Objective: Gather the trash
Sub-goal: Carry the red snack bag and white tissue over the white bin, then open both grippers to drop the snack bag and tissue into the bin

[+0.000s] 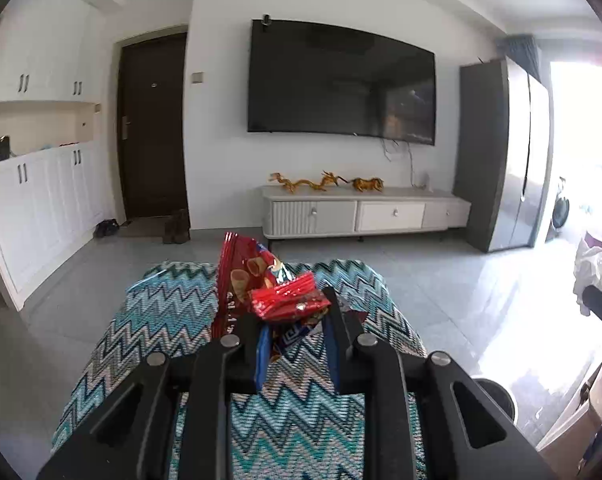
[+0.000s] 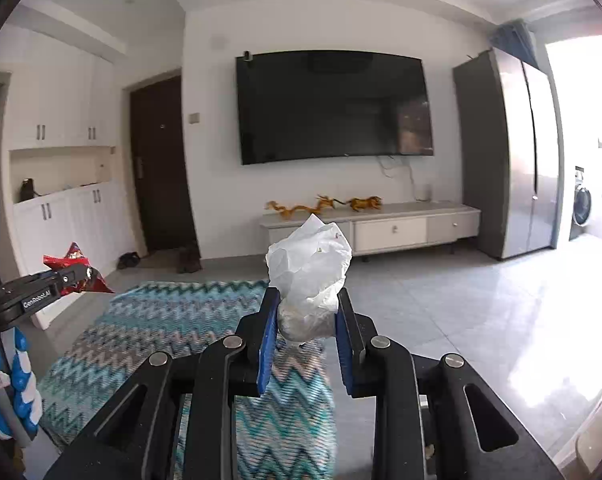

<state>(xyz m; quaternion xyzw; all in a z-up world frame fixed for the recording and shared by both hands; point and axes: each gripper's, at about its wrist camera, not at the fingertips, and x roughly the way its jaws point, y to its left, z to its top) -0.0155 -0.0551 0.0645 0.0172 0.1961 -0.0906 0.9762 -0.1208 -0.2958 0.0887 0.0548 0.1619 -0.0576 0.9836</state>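
Red snack wrappers (image 1: 277,292) in left hand-held gripper (image 1: 295,312) (crumpled)

A: Where does the left wrist camera sit?
B: Just behind its own fingers, aimed across the zigzag rug (image 1: 169,312) at the wall television (image 1: 341,80).
A: And the right?
B: Likewise, tilted slightly down. Both share rug, television, cabinet (image 2: 381,228); the right view catches the left gripper (image 2: 86,273) at its left edge.
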